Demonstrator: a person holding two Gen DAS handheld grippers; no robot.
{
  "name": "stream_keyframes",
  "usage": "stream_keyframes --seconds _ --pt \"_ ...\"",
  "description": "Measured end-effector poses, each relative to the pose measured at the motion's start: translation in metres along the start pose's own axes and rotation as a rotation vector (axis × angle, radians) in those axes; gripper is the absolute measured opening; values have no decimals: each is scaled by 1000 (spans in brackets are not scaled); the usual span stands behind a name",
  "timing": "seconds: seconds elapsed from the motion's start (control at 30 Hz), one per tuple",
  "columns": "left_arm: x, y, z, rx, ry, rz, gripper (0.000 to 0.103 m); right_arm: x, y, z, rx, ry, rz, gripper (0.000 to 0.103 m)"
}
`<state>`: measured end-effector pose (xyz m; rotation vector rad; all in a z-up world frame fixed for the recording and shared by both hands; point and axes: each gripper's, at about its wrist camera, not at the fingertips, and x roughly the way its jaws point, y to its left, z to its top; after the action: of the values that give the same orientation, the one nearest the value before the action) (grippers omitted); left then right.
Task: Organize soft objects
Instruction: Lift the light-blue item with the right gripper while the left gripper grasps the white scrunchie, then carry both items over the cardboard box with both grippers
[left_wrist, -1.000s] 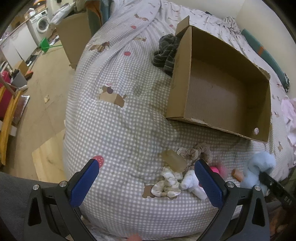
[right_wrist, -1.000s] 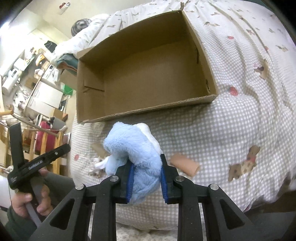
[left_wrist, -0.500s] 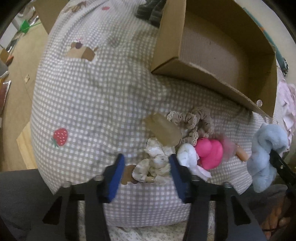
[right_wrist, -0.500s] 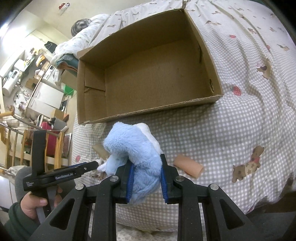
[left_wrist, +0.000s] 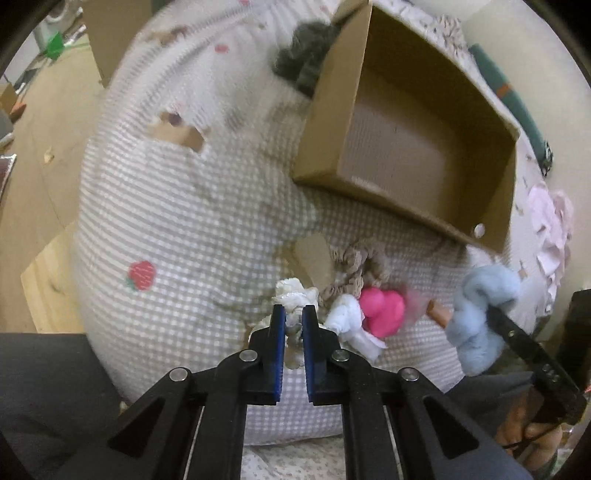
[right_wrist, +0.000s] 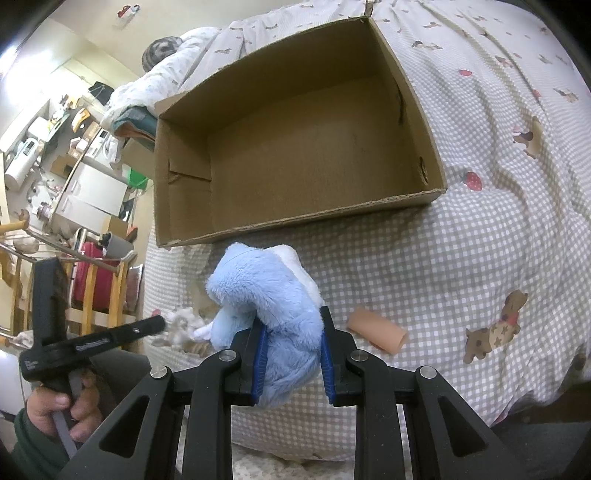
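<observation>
Open brown cardboard box (right_wrist: 295, 147) sat empty on the checked bedspread (right_wrist: 480, 240) | left gripper (left_wrist: 293, 321) was clamped on a crumpled white fabric scrunchie (left_wrist: 295, 295) on the bedspread, beside a pink plush heart (left_wrist: 382, 310) | right gripper (right_wrist: 291, 354) was clamped on a fluffy light-blue soft toy (right_wrist: 266, 295), in front of the box.

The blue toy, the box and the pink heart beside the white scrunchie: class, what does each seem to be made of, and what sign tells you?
Blue toy: plush, matte; its fuzzy pile dents between the jaws.
Box: brown corrugated cardboard, matte; the front edge is torn and ragged.
Pink heart: probably foam or soft rubber; smooth, rounded, slightly glossy, though blurred.
</observation>
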<state>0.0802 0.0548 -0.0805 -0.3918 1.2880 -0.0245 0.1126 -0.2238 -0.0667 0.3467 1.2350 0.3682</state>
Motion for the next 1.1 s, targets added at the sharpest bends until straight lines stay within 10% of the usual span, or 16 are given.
stream_keyframes --seconds 0.47,1.1 --pt "-86 -59 27 163 -281 -3 8 -52 4 27 -16 -123 44 26" --pt "-10 -107 99 223 -274 -16 8 -6 -10 102 -15 -144 -50 26"
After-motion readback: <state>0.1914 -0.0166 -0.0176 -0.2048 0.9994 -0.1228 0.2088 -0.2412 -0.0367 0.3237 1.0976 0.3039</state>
